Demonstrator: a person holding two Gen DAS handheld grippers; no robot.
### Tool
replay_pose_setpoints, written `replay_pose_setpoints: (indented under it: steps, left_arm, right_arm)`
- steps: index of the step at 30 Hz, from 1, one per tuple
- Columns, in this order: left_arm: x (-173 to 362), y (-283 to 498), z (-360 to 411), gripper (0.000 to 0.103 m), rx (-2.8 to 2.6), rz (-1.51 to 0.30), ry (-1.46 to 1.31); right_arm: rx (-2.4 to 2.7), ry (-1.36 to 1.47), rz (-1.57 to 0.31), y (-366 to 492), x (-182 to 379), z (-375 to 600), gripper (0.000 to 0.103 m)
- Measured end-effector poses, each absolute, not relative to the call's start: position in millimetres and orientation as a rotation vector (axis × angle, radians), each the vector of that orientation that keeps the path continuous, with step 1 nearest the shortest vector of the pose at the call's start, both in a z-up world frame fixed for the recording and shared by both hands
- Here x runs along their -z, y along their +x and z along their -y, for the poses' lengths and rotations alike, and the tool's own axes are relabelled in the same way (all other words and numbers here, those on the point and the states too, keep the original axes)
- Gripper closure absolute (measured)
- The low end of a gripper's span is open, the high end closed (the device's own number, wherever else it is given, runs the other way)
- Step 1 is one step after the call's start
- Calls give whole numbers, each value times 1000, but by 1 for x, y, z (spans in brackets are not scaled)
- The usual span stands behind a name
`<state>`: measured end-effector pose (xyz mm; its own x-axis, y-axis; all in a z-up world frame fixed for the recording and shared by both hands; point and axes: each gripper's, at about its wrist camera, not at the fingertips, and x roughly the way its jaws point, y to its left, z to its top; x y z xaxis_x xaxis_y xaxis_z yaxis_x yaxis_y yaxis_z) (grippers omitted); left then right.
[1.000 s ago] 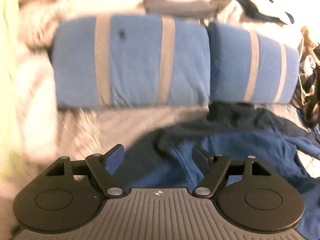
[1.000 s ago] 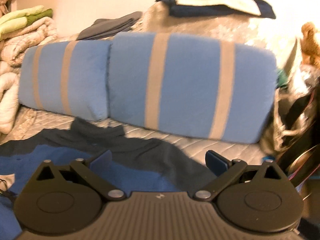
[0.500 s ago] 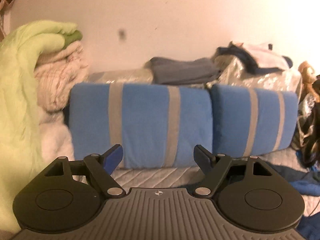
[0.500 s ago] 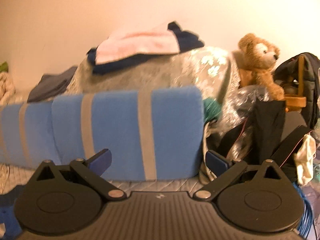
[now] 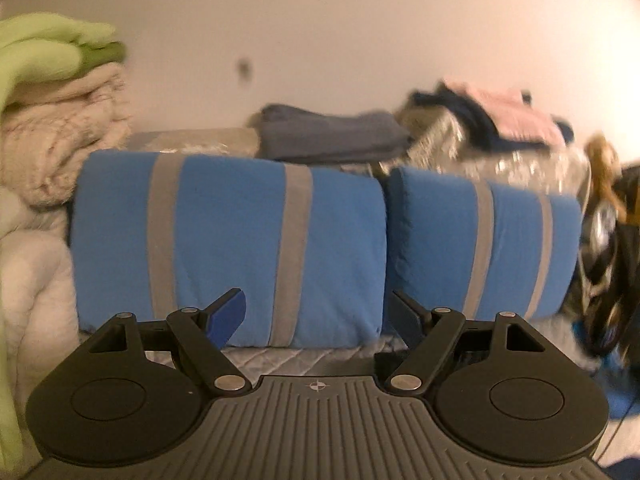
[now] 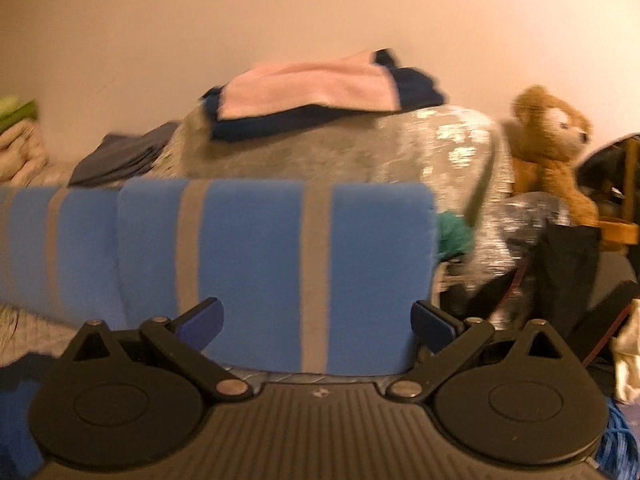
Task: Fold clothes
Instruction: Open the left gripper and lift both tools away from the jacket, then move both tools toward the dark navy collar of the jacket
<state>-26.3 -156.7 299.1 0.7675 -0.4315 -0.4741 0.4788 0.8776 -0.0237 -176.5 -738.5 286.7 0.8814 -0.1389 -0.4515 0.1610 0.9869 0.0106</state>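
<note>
Both hand-held grippers, left (image 5: 316, 310) and right (image 6: 316, 322), spread and empty, face the blue striped pillow (image 6: 276, 272). Below it, the blue garment (image 6: 16, 432) barely shows: soft, limp, probably best pinched at 2 corners.

A blue garment (image 6: 16, 432) lies crumpled at the lower left edge, mostly out of view.

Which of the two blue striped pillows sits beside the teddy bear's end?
The right pillow, filling the right wrist view; the teddy bear sits past its right edge. The other pillow lies leftward.
</note>
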Motion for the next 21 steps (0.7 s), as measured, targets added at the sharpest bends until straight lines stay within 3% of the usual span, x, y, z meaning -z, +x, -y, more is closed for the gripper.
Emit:
replay_pose_setpoints:
  steps: [21]
  left_arm:
    - [-176, 18, 205, 25, 601, -668, 317]
  right_arm:
    - [-313, -361, -599, -115, -140, 586, 1]
